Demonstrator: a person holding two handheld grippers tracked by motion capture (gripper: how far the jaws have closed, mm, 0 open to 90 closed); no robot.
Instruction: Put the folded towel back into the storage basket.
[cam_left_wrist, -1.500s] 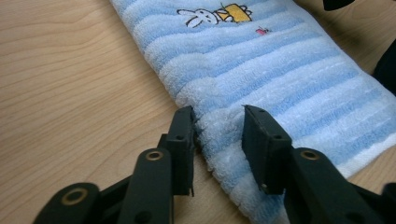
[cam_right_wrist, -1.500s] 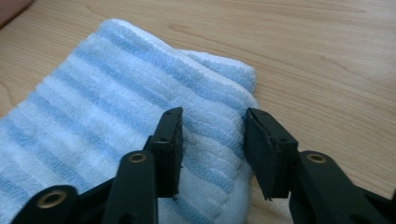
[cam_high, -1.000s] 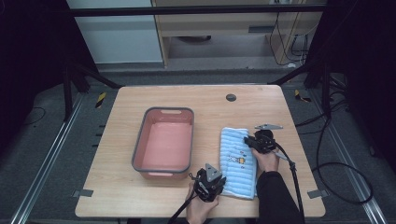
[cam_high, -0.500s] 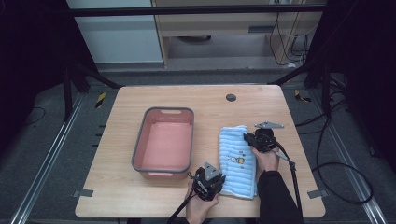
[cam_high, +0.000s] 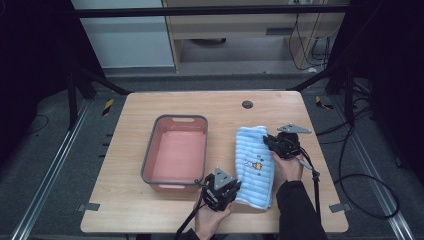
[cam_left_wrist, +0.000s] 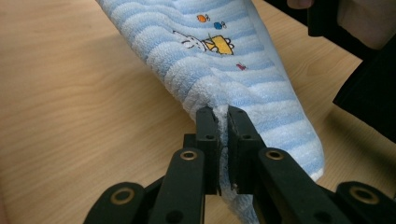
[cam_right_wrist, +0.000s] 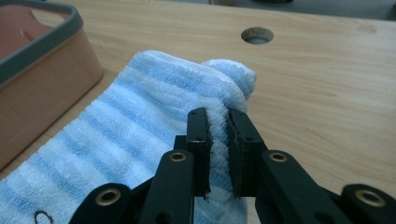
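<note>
— Towel (cam_high: 255, 167) first: where do we have it?

— We see it lying on the wooden worktop (cam_high: 125, 200), folded into a long strip that runs from 12 to 6 o'clock, right of centre. It is pale blue with white stripes and carries a small cartoon print near its middle. A pink tub (cam_high: 176, 152) with a grey rim stands just beside it, at its 9 o'clock, apart from the cloth.

— And our left gripper (cam_high: 231, 187)?

— We hold it at the towel's near left corner, about 7 o'clock on the cloth. In the left gripper view its fingers (cam_left_wrist: 208, 135) are clenched on a thin fold of the towel's edge, with terry showing in the narrow slit between them.

— The right gripper (cam_high: 267, 141)?

— It sits at the far right edge of the towel, about 1 o'clock on the cloth, and our hand (cam_high: 288, 167) is behind it. In the right gripper view its fingers (cam_right_wrist: 198, 140) pinch a ridge of the towel, and the cloth bulges up just past the tips.

— Anything else on the worktop?

— A round cable hole (cam_high: 247, 104) at 12 o'clock from the towel, well apart from it. The cloth's middle rests flat between our two grips.
</note>
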